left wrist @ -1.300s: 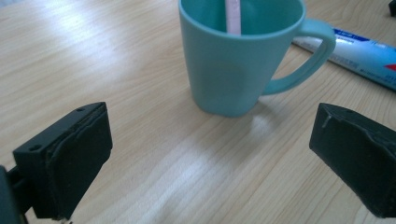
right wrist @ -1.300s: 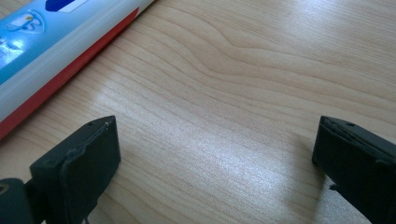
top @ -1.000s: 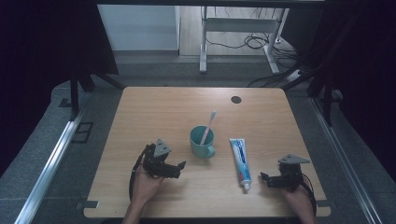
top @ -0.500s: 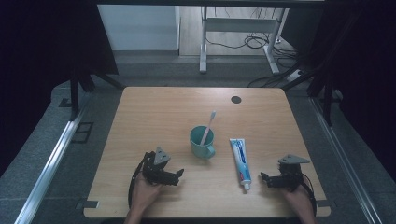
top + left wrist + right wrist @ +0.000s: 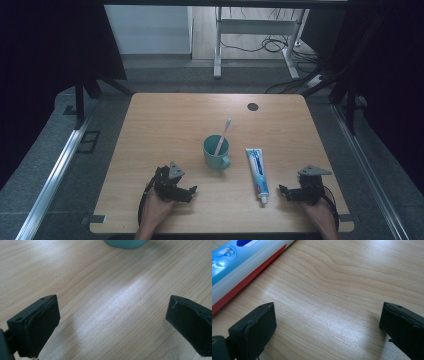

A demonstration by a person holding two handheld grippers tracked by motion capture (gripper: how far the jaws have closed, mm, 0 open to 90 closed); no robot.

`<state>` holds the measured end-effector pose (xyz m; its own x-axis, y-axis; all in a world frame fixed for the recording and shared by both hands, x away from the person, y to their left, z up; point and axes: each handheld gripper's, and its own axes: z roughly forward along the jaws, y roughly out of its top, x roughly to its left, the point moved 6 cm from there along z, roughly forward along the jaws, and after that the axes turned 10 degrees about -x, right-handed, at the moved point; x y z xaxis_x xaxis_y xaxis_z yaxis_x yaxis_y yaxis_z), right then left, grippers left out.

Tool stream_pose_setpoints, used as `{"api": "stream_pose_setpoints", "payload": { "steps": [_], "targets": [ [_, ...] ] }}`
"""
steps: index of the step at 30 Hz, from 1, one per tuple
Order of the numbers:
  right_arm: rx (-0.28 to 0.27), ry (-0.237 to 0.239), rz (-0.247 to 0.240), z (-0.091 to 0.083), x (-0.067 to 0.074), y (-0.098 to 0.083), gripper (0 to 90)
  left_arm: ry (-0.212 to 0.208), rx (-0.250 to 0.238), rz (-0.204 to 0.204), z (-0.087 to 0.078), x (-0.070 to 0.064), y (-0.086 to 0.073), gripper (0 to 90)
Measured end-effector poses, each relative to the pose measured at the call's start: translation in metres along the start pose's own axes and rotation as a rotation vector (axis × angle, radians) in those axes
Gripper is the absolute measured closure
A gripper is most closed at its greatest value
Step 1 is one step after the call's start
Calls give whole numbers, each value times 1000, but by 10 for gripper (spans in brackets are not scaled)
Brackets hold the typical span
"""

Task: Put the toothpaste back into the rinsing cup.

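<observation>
A teal mug (image 5: 216, 152) stands mid-table with a white toothbrush (image 5: 223, 135) leaning in it. Right of it lies a toothpaste tube (image 5: 256, 169), cap toward the front edge. My left gripper (image 5: 189, 192) rests near the front left, open, jaws pointing right, nothing between them; the mug's base (image 5: 125, 243) shows at the top of the left gripper view. My right gripper (image 5: 283, 193) sits at the front right, open and empty, jaws pointing left toward the tube's cap end. The tube (image 5: 242, 262) crosses the upper left of the right gripper view.
The wooden table (image 5: 170, 125) has a dark round hole (image 5: 252, 106) near its back right. Metal rails (image 5: 55, 170) run along both sides on the floor. A desk frame and cables (image 5: 265, 45) stand beyond the far edge.
My left gripper has drawn back toward the front edge and a little away from the mug. The right gripper has stayed where it was.
</observation>
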<state>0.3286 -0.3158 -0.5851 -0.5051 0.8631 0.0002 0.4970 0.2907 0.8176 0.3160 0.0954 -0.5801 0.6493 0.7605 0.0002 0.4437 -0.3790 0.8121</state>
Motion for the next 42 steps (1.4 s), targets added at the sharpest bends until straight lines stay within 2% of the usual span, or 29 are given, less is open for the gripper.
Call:
{"api": "stream_pose_setpoints", "payload": {
  "steps": [4, 7, 9, 13, 30, 33, 39, 41, 42],
  "targets": [
    [-2, 8, -3, 0, 0, 0, 0, -7, 15, -7, 3, 0, -3, 0],
    [-17, 4, -5, -2, -1, 2, 0, -10, 45, 0, 6, -1, -7, 0],
    [-30, 3, -8, -4, -2, 4, 0, -7, 44, 2, 6, -1, -7, 0],
    [-32, 14, -6, -6, -1, 5, 0, -15, 47, -25, 7, 0, -7, 0],
    [-32, 71, -10, -10, 13, 23, 0, -13, 48, -24, 7, 1, -7, 0],
    [-27, 79, -1, -10, 15, 25, 0, -13, 48, -25, 7, 1, -7, 0],
    [-23, 129, 50, -10, 22, 30, 0, -13, 48, -24, 7, 0, -7, 0],
    [-27, 134, 45, -10, 25, 33, 29, -13, 48, -24, 7, 1, -7, 0],
    [-35, 136, 40, -11, 27, 36, 77, -12, 48, -25, 7, 1, -7, 0]
  ]
}}
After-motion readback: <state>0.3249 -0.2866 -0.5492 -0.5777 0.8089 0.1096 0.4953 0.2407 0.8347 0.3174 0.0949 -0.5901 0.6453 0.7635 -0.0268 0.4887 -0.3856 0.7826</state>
